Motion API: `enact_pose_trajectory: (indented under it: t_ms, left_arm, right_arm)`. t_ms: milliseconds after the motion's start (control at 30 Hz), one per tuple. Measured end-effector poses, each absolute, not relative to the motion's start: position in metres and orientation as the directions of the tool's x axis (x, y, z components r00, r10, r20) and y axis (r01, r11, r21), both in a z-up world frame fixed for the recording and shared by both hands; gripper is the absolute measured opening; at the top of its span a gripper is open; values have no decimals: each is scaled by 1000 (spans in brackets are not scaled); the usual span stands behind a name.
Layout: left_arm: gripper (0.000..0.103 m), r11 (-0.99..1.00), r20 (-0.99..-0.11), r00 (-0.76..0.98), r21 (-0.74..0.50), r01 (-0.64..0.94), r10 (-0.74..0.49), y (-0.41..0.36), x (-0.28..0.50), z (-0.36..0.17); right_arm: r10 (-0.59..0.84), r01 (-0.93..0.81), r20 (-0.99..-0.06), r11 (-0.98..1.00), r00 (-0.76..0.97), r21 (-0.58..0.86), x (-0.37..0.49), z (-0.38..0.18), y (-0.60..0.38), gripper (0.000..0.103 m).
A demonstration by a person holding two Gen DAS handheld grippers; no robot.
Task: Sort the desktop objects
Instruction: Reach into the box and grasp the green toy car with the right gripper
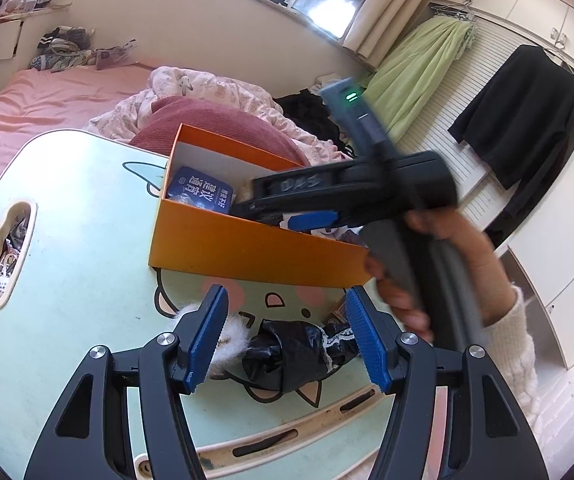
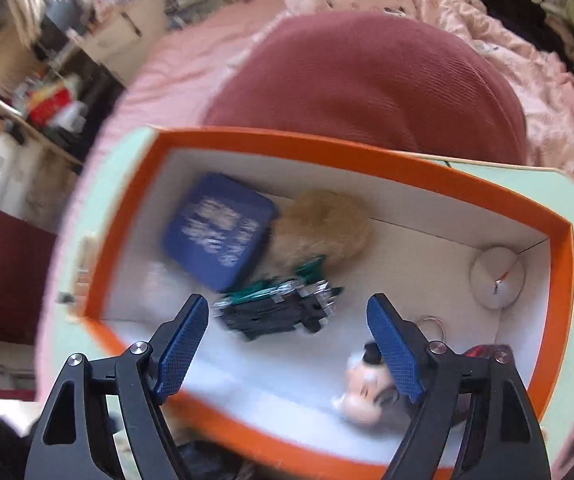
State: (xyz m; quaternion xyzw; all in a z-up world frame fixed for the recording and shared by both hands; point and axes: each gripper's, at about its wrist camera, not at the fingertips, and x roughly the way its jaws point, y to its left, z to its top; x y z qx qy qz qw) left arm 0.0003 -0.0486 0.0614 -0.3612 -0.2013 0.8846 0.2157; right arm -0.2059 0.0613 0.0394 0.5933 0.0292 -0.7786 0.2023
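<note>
Orange box (image 2: 327, 148) on table, right gripper (image 2: 287, 344) open above

one orange box (image 2: 367, 148), one blue packet (image 2: 219, 232), one toy car (image 2: 279, 312)

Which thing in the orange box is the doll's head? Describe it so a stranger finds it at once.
Start at the orange box on the pale green table. Inside, go to its near end, beside the right hand-held gripper, whose jaws stand open. The doll's head lies there: pale face, dark hair, the only face among a blue packet, a tan furry ball and a black and green toy.
</note>
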Motion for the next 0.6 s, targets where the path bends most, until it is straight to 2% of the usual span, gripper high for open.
enact_pose_trajectory:
  t_ms: [33, 100, 133, 200, 233, 267, 300, 333, 433, 500, 600]
  left_arm:
    - [62, -825, -550, -647, -514, -236, 528, -49, 1, 61]
    - [62, -823, -549, -647, -517, -235, 530, -50, 1, 61]
    - [62, -822, -548, -647, -519, -234, 531, -51, 1, 61]
    - [62, -821, -548, -646, -521, -233, 531, -52, 1, 61]
    - [62, -821, -549, -646, -522, -232, 531, -51, 0, 60]
    - [62, -821, -550, -645, -522, -231, 531, -51, 0, 60]
    - [62, -821, -551, -643, -523, -230, 531, -50, 0, 59]
    - [62, -820, -551, -642, -524, -230, 533, -50, -1, 59]
    - [62, -818, -552, -638, -527, -231, 537, -48, -2, 59]
    - [62, -819, -554, -638, -524, -232, 535, -47, -1, 58]
    - [62, -819, -554, -638, -525, -231, 535, -47, -1, 58]
  right_arm:
    - [-286, 343, -935, -917, -212, 202, -207, 37, 62, 80]
    - [-278, 355, -935, -915, -218, 190, -208, 36, 62, 68]
    - [-279, 367, -935, -912, -221, 185, -208, 36, 63, 66]
    - [-339, 359, -914, -900, -221, 247, -209, 38, 73, 60]
    - [-385, 350, -894, -890, -228, 293, -210, 42, 79, 40]
    - [-440, 331, -876, -871, -198, 362, -213, 44, 87, 40]
    - [-476, 319, -861, -856, -180, 407, -214, 46, 93, 32]
    - [-506, 318, -847, -839, -162, 441, -214, 49, 98, 28]
    - [-529, 332, -830, -826, -175, 456, -210, 59, 108, 26]
    - [-560, 331, -807, -809, -188, 485, -208, 68, 115, 20]
    - [-574, 348, -787, -802, -225, 485, -201, 83, 124, 20]
